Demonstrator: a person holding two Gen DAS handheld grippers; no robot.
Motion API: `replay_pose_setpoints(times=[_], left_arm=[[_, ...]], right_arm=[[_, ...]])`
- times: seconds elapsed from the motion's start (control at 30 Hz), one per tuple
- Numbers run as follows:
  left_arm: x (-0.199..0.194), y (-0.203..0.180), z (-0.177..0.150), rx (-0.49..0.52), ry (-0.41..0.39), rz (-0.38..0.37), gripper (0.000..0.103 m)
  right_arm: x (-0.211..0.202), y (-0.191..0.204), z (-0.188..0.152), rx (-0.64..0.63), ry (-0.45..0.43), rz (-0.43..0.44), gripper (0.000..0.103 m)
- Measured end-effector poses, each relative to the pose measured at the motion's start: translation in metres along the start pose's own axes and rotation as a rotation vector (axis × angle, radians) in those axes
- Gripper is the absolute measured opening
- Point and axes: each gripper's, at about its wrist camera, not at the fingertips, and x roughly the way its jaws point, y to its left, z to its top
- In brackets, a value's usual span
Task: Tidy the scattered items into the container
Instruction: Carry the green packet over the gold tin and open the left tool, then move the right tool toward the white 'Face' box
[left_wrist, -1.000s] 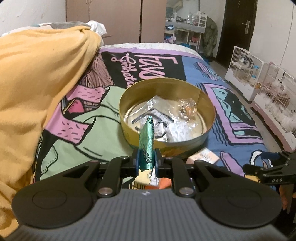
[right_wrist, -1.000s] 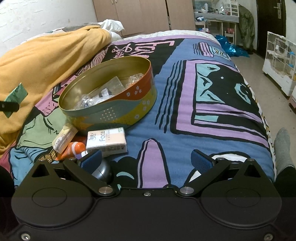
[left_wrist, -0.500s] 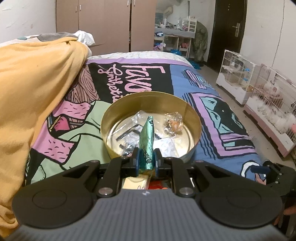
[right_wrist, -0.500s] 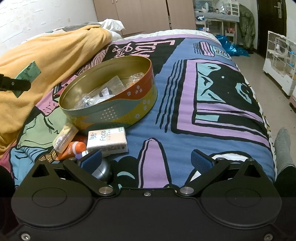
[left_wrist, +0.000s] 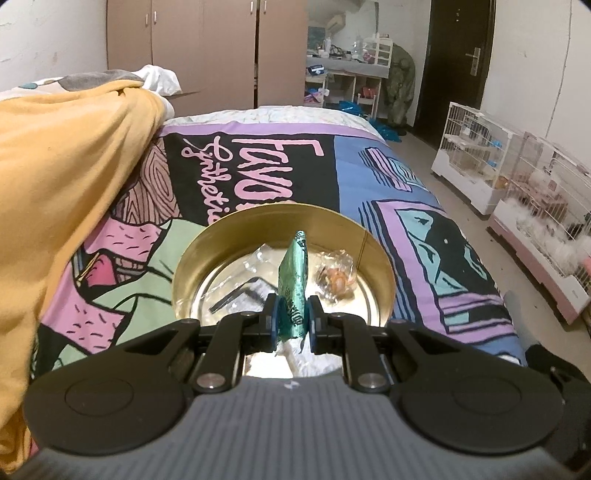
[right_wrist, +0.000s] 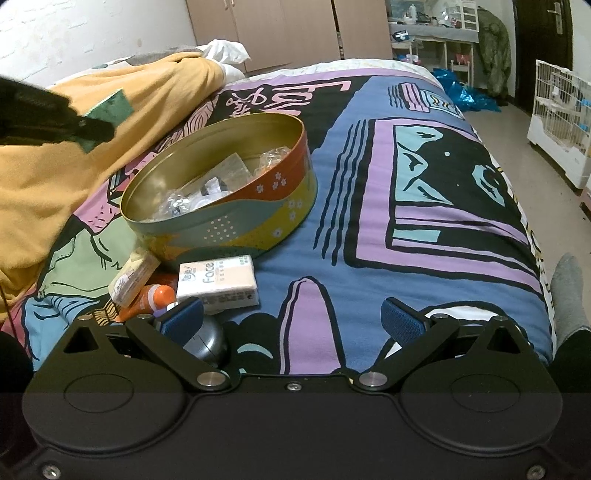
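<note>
Over the last second the left claw (left_wrist: 291, 325) has carried the green sachet (left_wrist: 293, 291) — pinched upright between its pads — from short of the round tin (left_wrist: 373, 258) on the bed to above its open mouth, so release looks like the next step. The right claw (right_wrist: 293, 321) has stayed put, jaws wide and empty, just beside the tissue pack (right_wrist: 216, 282), orange tube (right_wrist: 151, 301) and small packet (right_wrist: 133, 277) — all waiting outside the tin.
</note>
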Motion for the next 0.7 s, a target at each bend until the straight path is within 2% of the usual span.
replay_pose_setpoints(times=[0.13, 0.17, 0.2, 0.23, 0.27, 0.3, 0.33, 0.37, 0.43, 0.6, 0.7], left_arm=[[0.012, -0.008, 0.008, -0.002, -0.012, 0.012, 0.018], [0.016, -0.009, 0.01, -0.005, -0.02, 0.021, 0.02], [0.02, -0.01, 0.012, -0.004, -0.027, 0.031, 0.028], [0.023, -0.01, 0.014, -0.005, -0.027, 0.039, 0.058], [0.025, -0.01, 0.014, -0.007, -0.038, 0.055, 0.073], [0.025, -0.01, 0.014, 0.003, -0.056, 0.075, 0.082], [0.024, -0.01, 0.013, 0.02, -0.075, 0.099, 0.097], [0.021, -0.01, 0.011, 0.034, -0.098, 0.128, 0.103], [0.014, -0.005, 0.006, 0.047, -0.125, 0.122, 0.103], [0.001, 0.022, -0.013, -0.012, -0.079, 0.045, 0.103], [-0.007, 0.038, -0.035, -0.019, -0.048, 0.027, 0.103]], right_arm=[[0.0, -0.001, 0.0, 0.002, 0.002, 0.001, 0.103], [0.0, -0.001, 0.0, 0.002, 0.003, 0.001, 0.103], [0.0, -0.001, 0.0, 0.002, 0.003, 0.001, 0.103], [0.0, -0.001, 0.001, 0.001, 0.004, -0.002, 0.103], [0.0, -0.001, 0.0, 0.001, 0.005, -0.003, 0.103], [0.0, -0.001, 0.0, 0.002, 0.007, -0.004, 0.103], [0.0, -0.002, 0.0, 0.004, 0.008, -0.006, 0.103], [0.0, -0.002, 0.0, 0.006, 0.008, -0.007, 0.103], [0.0, -0.003, 0.0, 0.01, 0.006, -0.007, 0.103], [0.001, -0.002, -0.001, -0.005, 0.019, -0.014, 0.103], [0.0, 0.0, -0.002, -0.013, 0.019, -0.013, 0.103]])
